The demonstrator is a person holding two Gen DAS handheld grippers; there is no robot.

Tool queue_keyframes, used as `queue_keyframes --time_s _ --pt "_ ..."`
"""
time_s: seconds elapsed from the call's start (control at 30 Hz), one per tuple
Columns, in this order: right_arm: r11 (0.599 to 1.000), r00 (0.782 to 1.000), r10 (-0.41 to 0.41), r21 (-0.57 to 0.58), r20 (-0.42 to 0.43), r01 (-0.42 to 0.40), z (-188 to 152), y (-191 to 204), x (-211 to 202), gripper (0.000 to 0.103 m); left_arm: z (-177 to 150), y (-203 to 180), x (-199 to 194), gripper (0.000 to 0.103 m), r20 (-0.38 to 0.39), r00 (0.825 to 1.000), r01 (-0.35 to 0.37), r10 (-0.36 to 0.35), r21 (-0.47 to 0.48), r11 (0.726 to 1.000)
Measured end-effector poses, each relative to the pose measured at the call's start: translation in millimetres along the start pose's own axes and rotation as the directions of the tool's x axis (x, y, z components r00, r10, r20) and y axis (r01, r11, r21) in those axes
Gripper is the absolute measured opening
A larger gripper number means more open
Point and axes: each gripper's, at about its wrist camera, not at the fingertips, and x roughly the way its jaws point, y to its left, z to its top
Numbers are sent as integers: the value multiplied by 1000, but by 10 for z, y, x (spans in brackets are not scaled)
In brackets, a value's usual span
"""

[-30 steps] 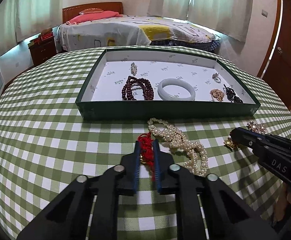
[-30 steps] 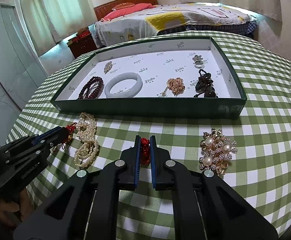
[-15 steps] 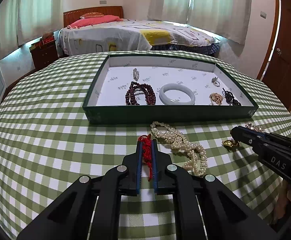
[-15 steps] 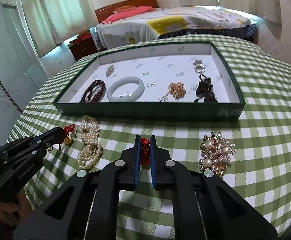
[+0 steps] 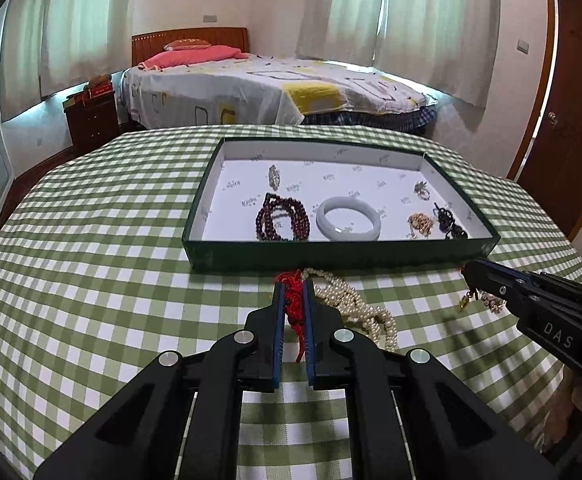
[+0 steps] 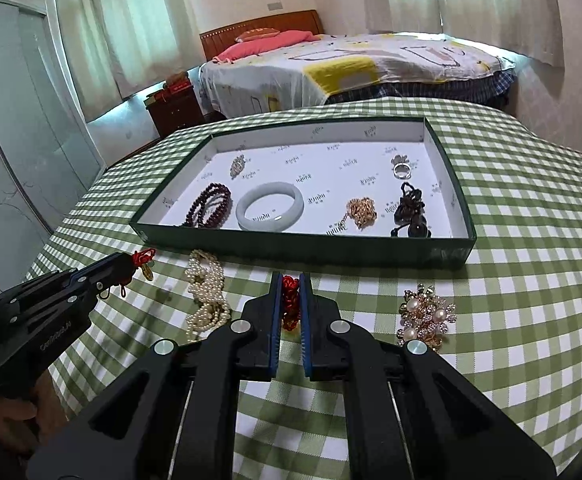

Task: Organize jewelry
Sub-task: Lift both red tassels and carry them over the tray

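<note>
My left gripper is shut on a red knotted cord charm with a gold piece and holds it lifted above the table, near the front wall of the green tray. It also shows in the right wrist view. My right gripper is shut on a red beaded piece, also lifted; in the left wrist view a gold bit hangs under it. The tray holds a jade bangle, dark red beads, a gold chain, a black piece, a ring and a brooch.
A pearl necklace lies on the green checked tablecloth between the grippers. A pearl-and-gold brooch lies to the right of my right gripper. A bed and a nightstand stand beyond the round table's far edge.
Both grippers have risen off the table with their red pieces and drawn back a little, so the tray looks smaller and farther. The left gripper's jaws have closed tighter on the cord.
</note>
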Motion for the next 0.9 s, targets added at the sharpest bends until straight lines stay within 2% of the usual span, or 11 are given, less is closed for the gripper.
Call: queue_keyframes --time_s 0.37,0.67,0.9 --pt "1000 998 -5 -21 57 6 259 31 -131 9 294 -60 -99 9 63 997 34 -34 1 999" --pt "998 992 -22 -55 126 29 706 -26 -66 9 662 -140 101 9 98 994 48 -49 12 999" --pt "996 987 -43 -73 154 55 1069 -130 156 9 993 -191 335 9 126 991 44 -46 18 999"
